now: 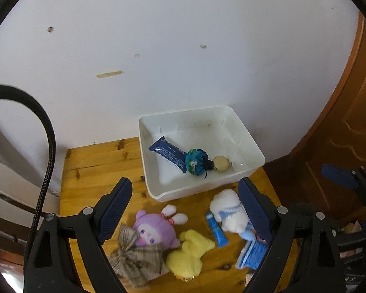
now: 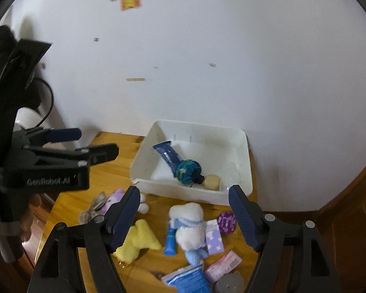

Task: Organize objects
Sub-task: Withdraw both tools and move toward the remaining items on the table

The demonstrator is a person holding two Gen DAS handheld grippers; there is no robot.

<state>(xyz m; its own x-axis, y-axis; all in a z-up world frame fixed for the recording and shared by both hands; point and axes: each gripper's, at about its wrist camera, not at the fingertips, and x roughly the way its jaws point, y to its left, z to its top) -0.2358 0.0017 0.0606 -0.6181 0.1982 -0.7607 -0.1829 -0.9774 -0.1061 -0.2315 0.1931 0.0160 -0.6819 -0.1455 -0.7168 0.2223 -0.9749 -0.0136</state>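
Honey-coloured pine forms the small table [image 1: 90,166], pushed against a white wall [image 1: 183,48]. At its far side sits a white plastic bin [image 1: 253,151]. Inside the bin lie a dark blue tube [image 1: 169,153], a blue-green ball-shaped pouch [image 1: 195,162] resting on the tube's lower end, and a small round beige lid [image 1: 221,163] just beside the pouch.

On the table in front of the bin, loose things are scattered. A purple plush doll [image 1: 152,229] in a checked dress lies at the left. A yellow plush [image 1: 189,251] touches its right side. A white plush with a blue scarf [image 2: 189,227] lies nearer the middle, partly over a small bright blue tube [image 2: 170,243]. To the right are a lilac printed packet [image 2: 214,239], a round purple item [image 2: 227,222], a pink packet [image 2: 223,265], a blue-and-white pouch [image 2: 188,279] and a grey disc [image 2: 229,284].

The left gripper [image 1: 185,207] hangs above the plush toys, its jaws spread wide and holding nothing. The right gripper [image 2: 184,216] hangs above the white plush, also spread wide and empty. A person's hand [image 2: 30,210] shows beneath the left gripper's body.
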